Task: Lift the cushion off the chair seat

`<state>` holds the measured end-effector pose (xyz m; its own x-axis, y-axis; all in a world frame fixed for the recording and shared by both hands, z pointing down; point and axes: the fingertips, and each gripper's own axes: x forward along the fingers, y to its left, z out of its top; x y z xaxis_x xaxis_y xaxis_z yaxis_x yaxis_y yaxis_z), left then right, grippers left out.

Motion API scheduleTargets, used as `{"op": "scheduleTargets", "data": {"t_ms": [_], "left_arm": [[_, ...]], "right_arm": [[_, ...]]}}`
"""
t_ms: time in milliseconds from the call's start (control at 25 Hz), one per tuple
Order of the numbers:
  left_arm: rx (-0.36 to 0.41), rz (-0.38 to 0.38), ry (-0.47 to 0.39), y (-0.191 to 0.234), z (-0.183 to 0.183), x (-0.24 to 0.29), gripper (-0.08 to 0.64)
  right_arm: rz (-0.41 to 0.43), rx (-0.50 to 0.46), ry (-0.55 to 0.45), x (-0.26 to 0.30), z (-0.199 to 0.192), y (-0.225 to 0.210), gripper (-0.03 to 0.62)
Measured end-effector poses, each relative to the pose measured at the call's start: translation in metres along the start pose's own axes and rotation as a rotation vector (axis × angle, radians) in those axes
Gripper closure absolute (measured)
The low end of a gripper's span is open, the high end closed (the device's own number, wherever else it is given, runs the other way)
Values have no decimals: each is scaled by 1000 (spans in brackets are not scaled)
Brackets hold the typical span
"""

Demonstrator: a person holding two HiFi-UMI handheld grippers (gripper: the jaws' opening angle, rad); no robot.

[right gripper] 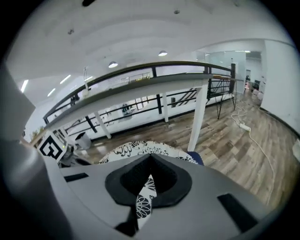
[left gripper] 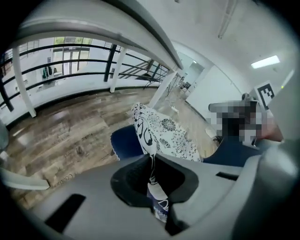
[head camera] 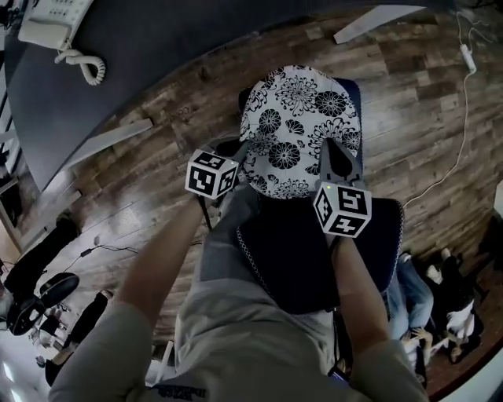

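Note:
A white cushion (head camera: 295, 126) with black flower print lies on the dark blue chair (head camera: 355, 90). My left gripper (head camera: 238, 153) holds the cushion's near left edge and my right gripper (head camera: 334, 161) holds its near right edge. In the left gripper view the cushion (left gripper: 171, 136) stands up from the left gripper (left gripper: 152, 161), with a fold of it pinched between the jaws, and the blue chair (left gripper: 125, 140) shows behind. In the right gripper view the right gripper (right gripper: 149, 171) is likewise shut on a fold of the cushion (right gripper: 140, 150).
A dark grey desk (head camera: 141, 55) with a white telephone (head camera: 55, 23) curves across the top left on white legs (head camera: 110, 141). A white cable (head camera: 464, 102) runs over the wooden floor at the right. Other people's feet (head camera: 424, 290) stand at the lower right.

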<state>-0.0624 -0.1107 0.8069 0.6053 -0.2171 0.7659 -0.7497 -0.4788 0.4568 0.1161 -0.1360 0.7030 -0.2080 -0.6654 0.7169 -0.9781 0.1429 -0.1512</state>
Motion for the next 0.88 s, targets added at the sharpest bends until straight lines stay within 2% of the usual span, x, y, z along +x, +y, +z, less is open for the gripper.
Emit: {"op": "scheduleTargets", "data": {"t_ms": [80,280,480,680,880], "left_arm": [[17,-5,-41,-15,28,-13,541],[74,29,-125,-55,87,-54,544],[115,38,-245,-102,145,-109,545],[160,67,-384,-146,200,-181,545],[174,92,-502,-185,232,-260,545]], "right_arm": [[-7,35,-66,-16,33,-11,591],[-10,6,-195,-70,106,-19,589],[-8,-65,-310,-135,171,-13,591],[-45,-235,-456,-211,238,0,589],[-23,-272,-614,-293,295,17,591]]}}
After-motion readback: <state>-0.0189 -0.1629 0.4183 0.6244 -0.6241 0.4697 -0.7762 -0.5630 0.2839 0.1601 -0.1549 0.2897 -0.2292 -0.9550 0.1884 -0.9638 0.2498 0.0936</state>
